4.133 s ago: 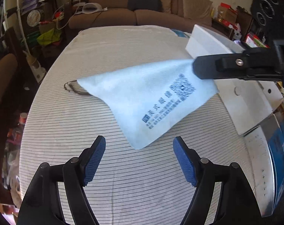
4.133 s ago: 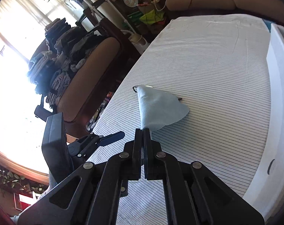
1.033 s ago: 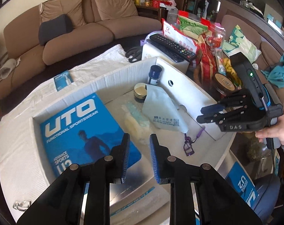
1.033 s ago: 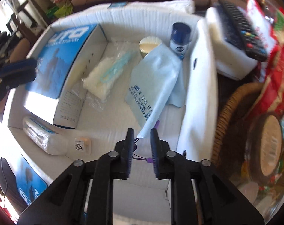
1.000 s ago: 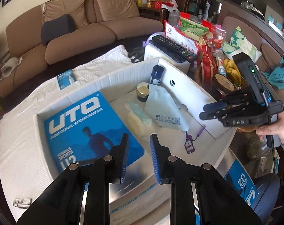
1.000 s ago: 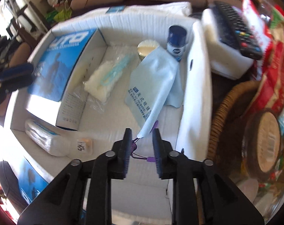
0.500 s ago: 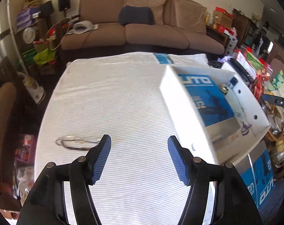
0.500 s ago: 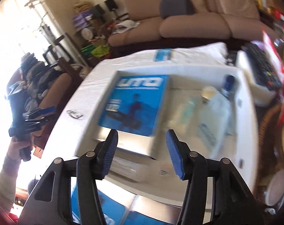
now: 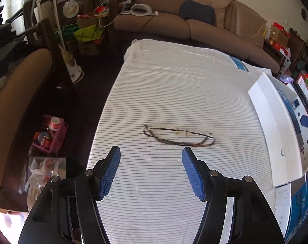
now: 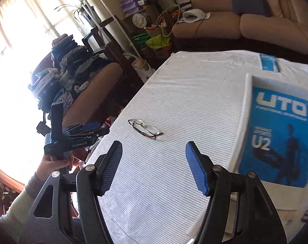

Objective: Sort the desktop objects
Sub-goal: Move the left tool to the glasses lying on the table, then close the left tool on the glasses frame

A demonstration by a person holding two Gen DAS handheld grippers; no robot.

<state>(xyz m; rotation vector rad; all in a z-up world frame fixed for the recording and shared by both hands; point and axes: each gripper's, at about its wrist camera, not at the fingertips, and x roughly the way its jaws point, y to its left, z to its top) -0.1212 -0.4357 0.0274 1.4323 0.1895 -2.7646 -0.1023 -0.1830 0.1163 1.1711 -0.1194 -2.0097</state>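
Folded glasses (image 9: pixel 179 135) at frame centre on striped tablecloth (image 9: pixel 174 85), just beyond open, empty left gripper (image 9: pixel 151 171); right gripper (image 10: pixel 154 165) likewise open and empty; thin frame liable to slip or bend under off-centre pinch.

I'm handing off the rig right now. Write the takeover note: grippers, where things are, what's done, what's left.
Left gripper: open, empty, aimed at the glasses.
Right gripper: open, empty, over the table beside the bin.
Glasses: folded, lying alone on the striped cloth, outside the bin.
Done: the blue UTO box is already in the bin.
Left: pick up the glasses and put them in the bin.
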